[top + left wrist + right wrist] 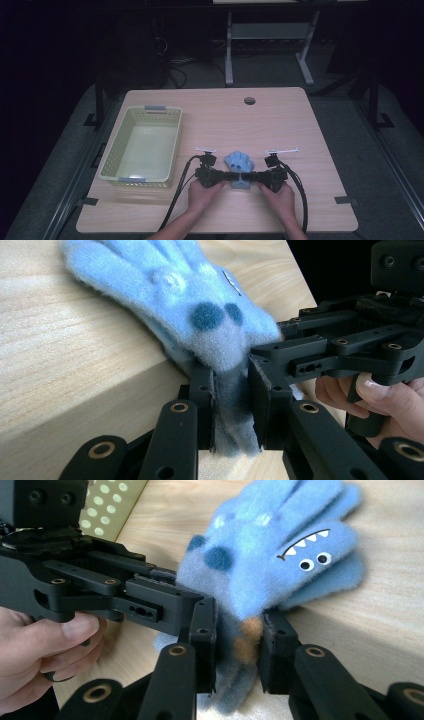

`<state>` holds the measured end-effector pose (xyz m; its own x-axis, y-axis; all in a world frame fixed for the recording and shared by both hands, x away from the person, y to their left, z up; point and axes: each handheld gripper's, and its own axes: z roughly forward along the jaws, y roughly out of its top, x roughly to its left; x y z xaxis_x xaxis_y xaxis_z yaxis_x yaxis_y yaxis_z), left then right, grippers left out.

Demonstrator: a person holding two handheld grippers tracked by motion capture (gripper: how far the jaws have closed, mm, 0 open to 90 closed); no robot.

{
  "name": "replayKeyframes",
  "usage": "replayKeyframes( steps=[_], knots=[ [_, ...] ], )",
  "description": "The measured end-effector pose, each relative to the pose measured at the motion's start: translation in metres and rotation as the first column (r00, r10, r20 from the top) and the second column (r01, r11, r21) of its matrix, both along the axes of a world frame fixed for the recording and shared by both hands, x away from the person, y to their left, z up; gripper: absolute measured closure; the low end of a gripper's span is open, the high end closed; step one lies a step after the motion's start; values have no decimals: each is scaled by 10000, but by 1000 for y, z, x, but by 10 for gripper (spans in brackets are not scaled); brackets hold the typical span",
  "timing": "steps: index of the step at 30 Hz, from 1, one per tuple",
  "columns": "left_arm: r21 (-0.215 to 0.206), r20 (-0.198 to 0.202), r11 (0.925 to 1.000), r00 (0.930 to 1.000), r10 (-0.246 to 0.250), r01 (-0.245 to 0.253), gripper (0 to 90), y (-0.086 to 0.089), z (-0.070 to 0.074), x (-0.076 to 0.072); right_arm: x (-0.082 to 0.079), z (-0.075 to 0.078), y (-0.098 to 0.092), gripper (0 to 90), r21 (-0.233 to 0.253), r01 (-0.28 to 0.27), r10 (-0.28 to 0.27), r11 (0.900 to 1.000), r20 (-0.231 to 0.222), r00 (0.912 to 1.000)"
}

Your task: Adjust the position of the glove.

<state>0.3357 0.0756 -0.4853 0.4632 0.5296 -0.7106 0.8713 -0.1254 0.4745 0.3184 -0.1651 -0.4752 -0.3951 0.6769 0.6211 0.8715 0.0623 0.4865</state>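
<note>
**Both grippers on the cuff of the blue monster glove**

I hold a blue fleece glove [239,165] near the front middle of the table [280,120], with one hand-held gripper on each side of its cuff. My left hand-held gripper [231,405] has its jaws pressed onto the grey-blue cuff fabric, which hangs down between them. My right hand-held gripper [239,645] pinches the same end from the opposite side, where an orange patch shows between its jaws. I grip at the cuff because it is the narrow, bunched part that fits between the jaws. The glove's fingers stay free this way and fan out away from me.

The glove's finger end rests on the table, while the cuff seems lifted slightly by the two grips. A toothy mouth and two eyes are stitched on one finger, and dark blue spots sit on the back.

The pale yellow-green basket [112,165] stands empty to my left, well apart from the glove. I judge it the likely destination, so holding both sides keeps the limp fleece from sagging during the carry.
</note>
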Motion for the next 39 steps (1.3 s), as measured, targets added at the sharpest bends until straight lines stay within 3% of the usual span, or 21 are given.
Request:
replayKeyframes(
  steps=[18, 26, 32, 39],
  knots=[
    [-84, 386, 9996, 9989, -254, 257, 738, 3, 6, -4, -2, 7, 0, 748, 72, -261, 259, 9996, 180, 9995],
    [-346, 583, 9990, 9980, -259, 279, 738, 5, 14, -5, -6, 18, 1, 747, -74, -290, 294, 9996, 675, 9973],
    [-554, 607, 9978, 9976, -342, 376, 738, 10, 19, -4, -7, 24, 5, 747, -36, -362, 364, 9993, 757, 9965],
    [-629, 907, 9969, 9950, -415, 473, 738, 17, 28, -7, -9, 34, 10, 747, -3, -523, 521, 9986, 1014, 9935]
  ],
)
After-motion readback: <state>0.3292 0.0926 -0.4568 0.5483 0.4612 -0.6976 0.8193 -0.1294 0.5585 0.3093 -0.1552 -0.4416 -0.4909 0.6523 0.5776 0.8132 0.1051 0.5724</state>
